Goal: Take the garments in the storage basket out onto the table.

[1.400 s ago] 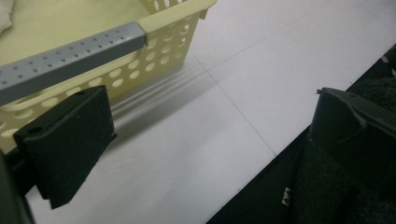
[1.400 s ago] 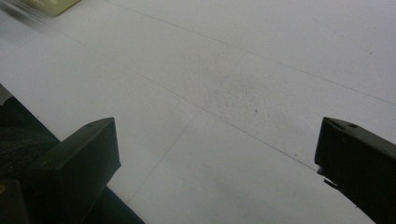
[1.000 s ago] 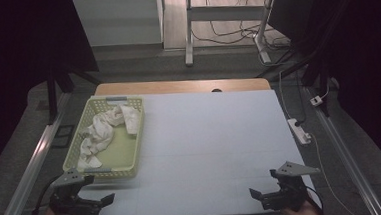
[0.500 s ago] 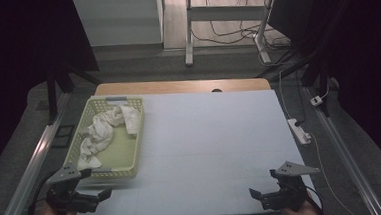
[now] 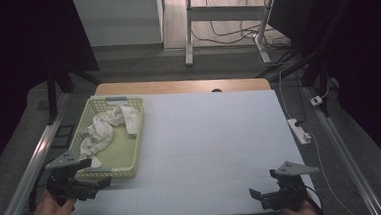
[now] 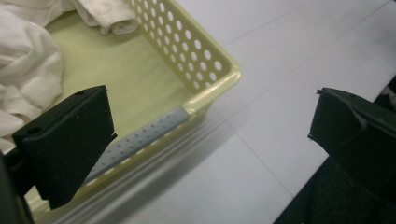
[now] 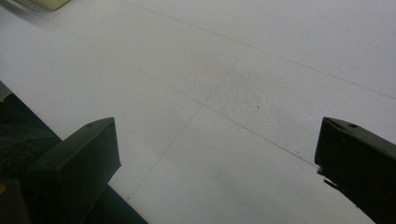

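White cloths lie untouched in the basket at the table's left edge; left gripper spread beside its near rim, right gripper spread, idle at the near right corner.

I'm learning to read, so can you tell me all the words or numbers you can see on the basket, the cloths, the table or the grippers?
None: no word, number or label can be read anywhere.
Basket: plain yellow-green plastic with holes, no print.
White cloths: no tag or writing shows.
Table: bare white top with faint seams.
Left gripper and right gripper: black jaws, no markings.
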Demonstrator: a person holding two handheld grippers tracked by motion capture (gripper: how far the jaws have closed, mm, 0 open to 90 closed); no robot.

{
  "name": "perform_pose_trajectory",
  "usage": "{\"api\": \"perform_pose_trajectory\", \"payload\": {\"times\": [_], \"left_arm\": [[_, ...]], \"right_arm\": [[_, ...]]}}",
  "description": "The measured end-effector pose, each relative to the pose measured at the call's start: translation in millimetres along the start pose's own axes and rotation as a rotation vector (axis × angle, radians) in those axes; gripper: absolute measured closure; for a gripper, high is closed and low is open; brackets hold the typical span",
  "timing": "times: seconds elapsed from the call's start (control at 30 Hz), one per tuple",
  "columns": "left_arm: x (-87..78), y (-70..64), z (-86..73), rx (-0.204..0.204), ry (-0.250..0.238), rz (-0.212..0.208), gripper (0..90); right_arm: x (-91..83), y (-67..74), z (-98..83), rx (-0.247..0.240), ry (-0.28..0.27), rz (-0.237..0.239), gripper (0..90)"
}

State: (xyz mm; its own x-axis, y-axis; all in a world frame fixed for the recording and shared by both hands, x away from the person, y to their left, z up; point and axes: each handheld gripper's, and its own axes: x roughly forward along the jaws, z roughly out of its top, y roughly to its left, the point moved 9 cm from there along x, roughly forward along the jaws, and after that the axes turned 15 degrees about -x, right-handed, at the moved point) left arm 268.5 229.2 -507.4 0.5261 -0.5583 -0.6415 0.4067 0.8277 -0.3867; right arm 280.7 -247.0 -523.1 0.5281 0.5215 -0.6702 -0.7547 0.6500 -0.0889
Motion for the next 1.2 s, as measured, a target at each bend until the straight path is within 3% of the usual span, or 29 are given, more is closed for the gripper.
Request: {"api": "perform_pose_trajectory", "payload": {"times": [0.57, 1.2], "left_arm": [[13.9, 24.0, 22.2, -0.028, 0.019, 0.042, 0.1], [40.2, 52.9, 53.4, -0.035, 0.05, 0.06, 1.7]], "right_arm": [[1.1, 0.4, -0.4, -0.001, 0.01, 0.002, 0.1], [1.8, 0.0, -0.9, 0.001, 0.017, 0.003, 0.1]]}}
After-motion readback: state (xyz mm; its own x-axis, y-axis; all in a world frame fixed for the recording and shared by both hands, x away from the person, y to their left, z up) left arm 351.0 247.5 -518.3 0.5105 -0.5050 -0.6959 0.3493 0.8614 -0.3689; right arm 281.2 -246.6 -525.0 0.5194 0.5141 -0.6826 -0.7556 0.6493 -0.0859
